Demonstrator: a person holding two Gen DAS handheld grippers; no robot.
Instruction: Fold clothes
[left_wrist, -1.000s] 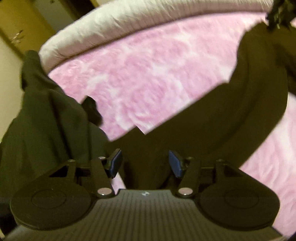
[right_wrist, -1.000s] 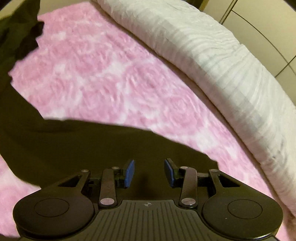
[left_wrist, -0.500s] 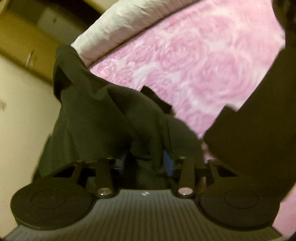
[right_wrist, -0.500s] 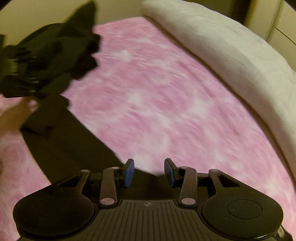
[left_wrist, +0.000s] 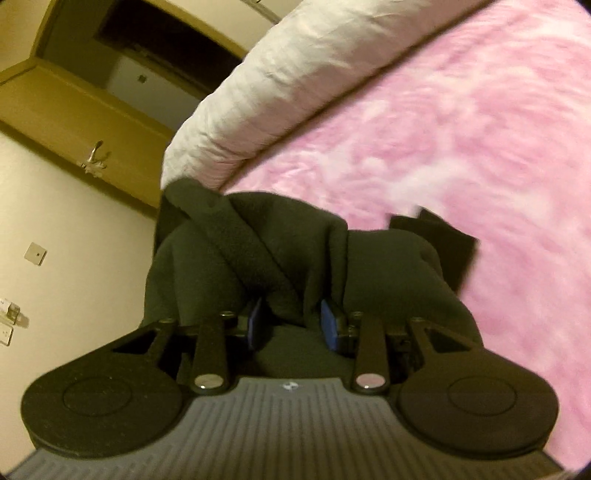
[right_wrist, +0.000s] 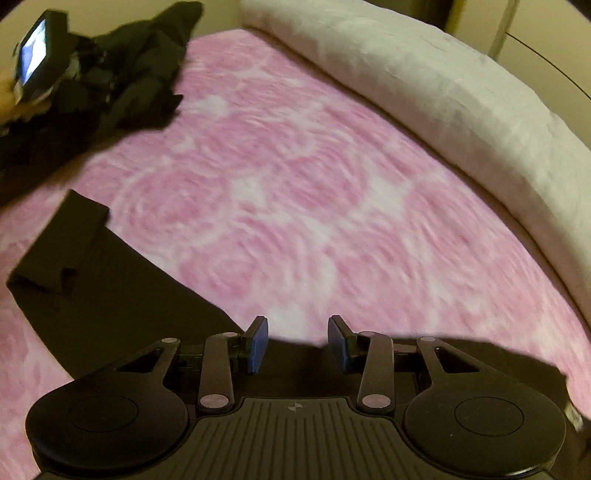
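Pinching a bunched dark garment (left_wrist: 280, 251), left tool (left_wrist: 293, 325); right tool (right_wrist: 297, 339) spread over its edge.

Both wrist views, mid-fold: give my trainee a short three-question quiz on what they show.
1. True or false: the left gripper has dark garment fabric bunched between its pads.
2. The right gripper hovers above: A) white bedding B) the garment's flat edge C) bare wall.
3. What colour is the blanket under the garment?

Key: 1 true; 2 B; 3 pink.
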